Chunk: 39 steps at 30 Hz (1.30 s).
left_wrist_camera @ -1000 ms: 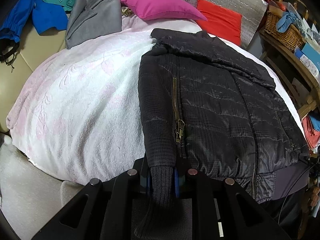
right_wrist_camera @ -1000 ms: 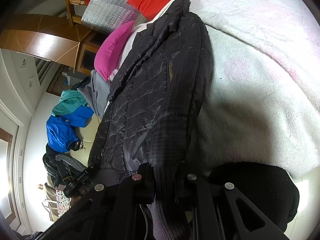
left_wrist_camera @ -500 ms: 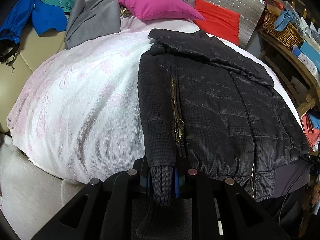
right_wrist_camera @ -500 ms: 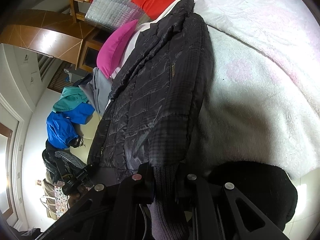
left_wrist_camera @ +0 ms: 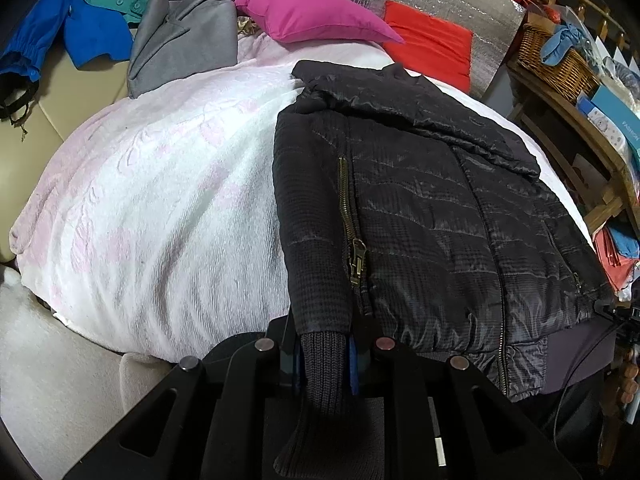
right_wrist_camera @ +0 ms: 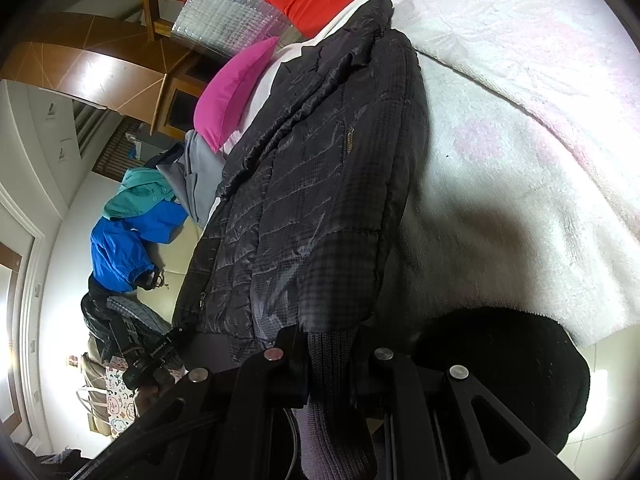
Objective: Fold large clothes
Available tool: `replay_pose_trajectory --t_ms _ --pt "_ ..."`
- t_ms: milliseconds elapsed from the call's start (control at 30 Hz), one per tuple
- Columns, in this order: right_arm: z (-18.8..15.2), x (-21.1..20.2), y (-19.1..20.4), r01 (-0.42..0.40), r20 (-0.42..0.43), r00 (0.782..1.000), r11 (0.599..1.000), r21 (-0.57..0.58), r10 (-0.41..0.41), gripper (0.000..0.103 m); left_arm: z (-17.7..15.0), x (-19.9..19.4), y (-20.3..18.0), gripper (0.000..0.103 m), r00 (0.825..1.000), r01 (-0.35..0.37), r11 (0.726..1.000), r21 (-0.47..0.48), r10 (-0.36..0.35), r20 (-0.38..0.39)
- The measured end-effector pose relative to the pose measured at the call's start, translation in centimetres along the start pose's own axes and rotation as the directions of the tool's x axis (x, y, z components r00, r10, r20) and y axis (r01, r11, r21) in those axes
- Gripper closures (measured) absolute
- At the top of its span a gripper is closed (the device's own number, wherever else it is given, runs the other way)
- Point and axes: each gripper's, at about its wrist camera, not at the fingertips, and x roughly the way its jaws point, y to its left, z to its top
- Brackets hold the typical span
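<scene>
So the black quilted jacket is lying flat on the white fleece blanket covering the bed, body toward the right side and collar up near the pink pillow at the head end. Both sleeves run down along the jacket's sides to the near edge, which looks like the setup for folding them in.

The left gripper is clamped nearly closed on the left ribbed cuff, with the knit squeezed between the blue-padded fingers and the rest of the cuff hanging down behind them. The right gripper has the other ribbed cuff pinched the same way, jaws almost fully together.

Grabbing the 2 cuffs makes sense to me: they're the thick, grippy part, while the shiny shell would probably slip. My guess is the next move is swinging each sleeve across the chest, and the puffy fabric may spring back.

The grey garment and blue jacket sit well apart at the far left corner.
</scene>
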Motion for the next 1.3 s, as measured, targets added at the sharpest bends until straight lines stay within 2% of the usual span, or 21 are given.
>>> replay_pose_trajectory --t_ms 267,667,1300 --pt "0.0 -0.1 -0.3 -0.007 0.002 1.000 1.000 0.003 0.007 0.089 0.1 0.0 -0.8 0.085 1.000 -0.029 0.999 0.022 0.029 0.007" --pt "0.0 -0.9 0.3 -0.008 0.024 1.000 1.000 -0.011 0.009 0.089 -0.5 -0.5 -0.7 0.085 1.000 -0.016 1.000 0.014 0.016 0.025" --pt "-0.3 -0.4 -0.7 -0.015 0.015 1.000 1.000 0.024 0.015 0.089 0.0 0.8 -1.0 0.085 0.999 -0.035 0.999 0.025 0.035 -0.009"
